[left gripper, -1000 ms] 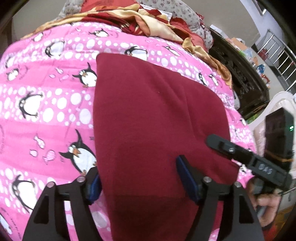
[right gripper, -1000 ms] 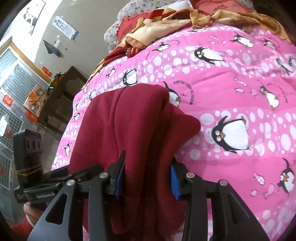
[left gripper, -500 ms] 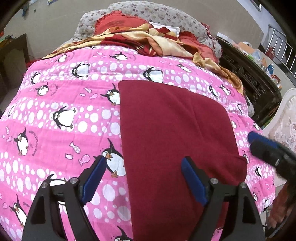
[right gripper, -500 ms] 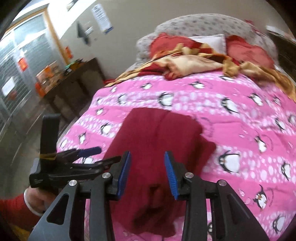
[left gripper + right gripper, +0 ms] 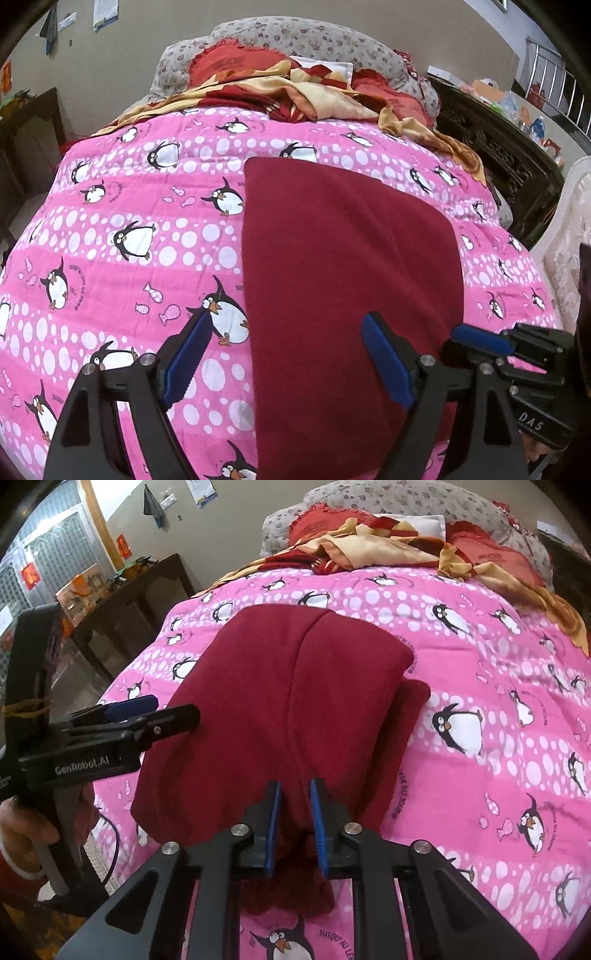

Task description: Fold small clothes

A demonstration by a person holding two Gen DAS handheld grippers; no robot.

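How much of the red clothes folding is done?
Mostly done, it seems: the dark red garment lies doubled over on the penguin quilt. In hand: the right gripper, nearly closed around its near edge. The left gripper hangs open, holding nothing. Probably left: one more fold or tidying.

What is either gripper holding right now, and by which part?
The left gripper is open, holding nothing. Right gripper pinches the maroon garment at its near edge.

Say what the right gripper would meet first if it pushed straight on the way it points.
The right gripper would most likely meet the maroon garment. Its jaws stand narrowly apart over the garment's near edge, with cloth showing between them and filling the path ahead on the quilt. Depth is unclear, so contact may already be close.
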